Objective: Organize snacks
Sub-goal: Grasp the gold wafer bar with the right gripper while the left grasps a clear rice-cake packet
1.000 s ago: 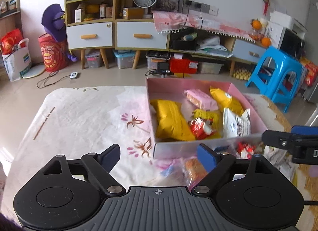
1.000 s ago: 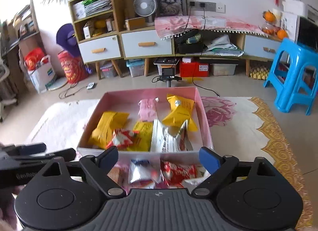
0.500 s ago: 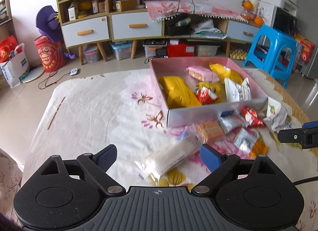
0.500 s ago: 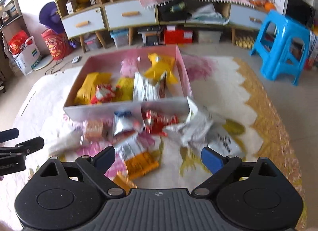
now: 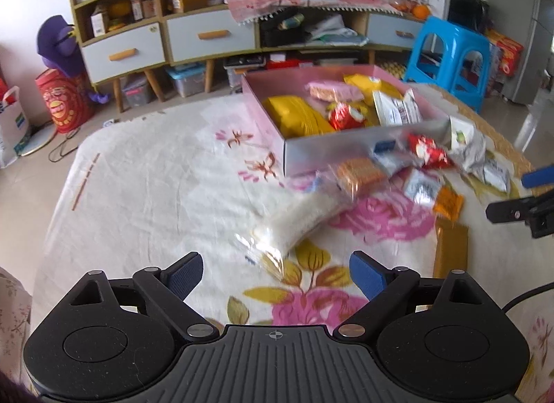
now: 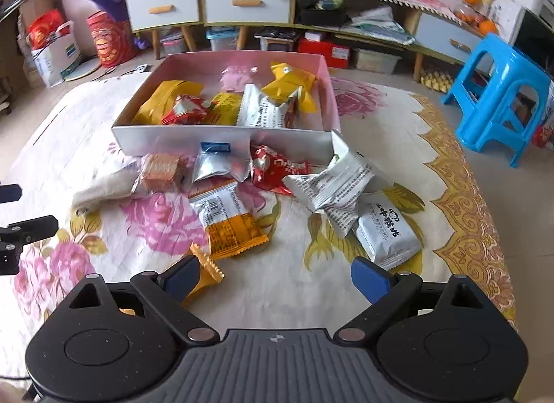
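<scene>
Both the left gripper (image 5: 273, 273) and right gripper (image 6: 275, 273) hung wide and empty over the bench, loose snacks (image 6: 235, 226) piled against the pink box (image 6: 221, 141) front wall, so picking one looked next.

Legible text is scarce. The white snack packet (image 6: 387, 235) at five o'clock of the pink box (image 6: 221, 141) bears large Chinese characters, blurred; fine print on the other wrappers is unreadable.
</scene>
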Available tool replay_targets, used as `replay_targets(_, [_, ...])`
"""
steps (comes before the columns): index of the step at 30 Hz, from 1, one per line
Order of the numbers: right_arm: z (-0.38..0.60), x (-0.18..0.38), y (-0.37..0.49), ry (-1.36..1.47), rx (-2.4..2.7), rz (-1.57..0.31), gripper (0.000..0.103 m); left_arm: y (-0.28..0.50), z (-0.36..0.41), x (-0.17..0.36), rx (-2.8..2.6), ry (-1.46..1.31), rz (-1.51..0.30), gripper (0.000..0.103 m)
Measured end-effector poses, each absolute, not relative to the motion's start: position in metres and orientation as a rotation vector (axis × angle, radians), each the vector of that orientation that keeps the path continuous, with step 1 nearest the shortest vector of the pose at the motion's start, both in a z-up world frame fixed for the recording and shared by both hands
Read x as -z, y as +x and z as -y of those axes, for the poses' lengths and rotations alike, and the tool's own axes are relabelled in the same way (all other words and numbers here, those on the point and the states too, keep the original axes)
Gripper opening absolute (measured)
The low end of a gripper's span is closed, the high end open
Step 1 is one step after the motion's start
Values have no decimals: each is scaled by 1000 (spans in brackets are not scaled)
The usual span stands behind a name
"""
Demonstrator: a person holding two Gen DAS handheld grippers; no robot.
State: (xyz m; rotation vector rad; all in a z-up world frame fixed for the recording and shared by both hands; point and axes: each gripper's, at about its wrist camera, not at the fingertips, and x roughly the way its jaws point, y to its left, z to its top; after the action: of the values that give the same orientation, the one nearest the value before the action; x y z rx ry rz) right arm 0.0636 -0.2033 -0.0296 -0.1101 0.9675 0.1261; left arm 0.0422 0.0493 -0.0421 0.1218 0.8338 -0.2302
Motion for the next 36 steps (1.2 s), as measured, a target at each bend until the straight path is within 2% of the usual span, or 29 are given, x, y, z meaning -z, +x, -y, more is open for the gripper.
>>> replay_targets(11, [194, 50, 40, -240, -379, -918, 88, 38, -56, 81, 325, 204, -846, 94])
replay_targets(13, [191, 53, 37, -259, -413, -923, 89, 39, -59, 85, 327, 201, -831, 101])
replay_targets(19, [183, 68, 35, -331, -465, -949, 91, 51, -67, 90, 342, 154, -835, 103])
replay_targets(21, [185, 71, 35, -328, -467, -923, 94, 55, -67, 90, 341, 154, -821, 103])
replay_targets(36, [179, 79, 60, -225, -505, -866, 94, 87, -55, 94, 336, 141, -772, 103])
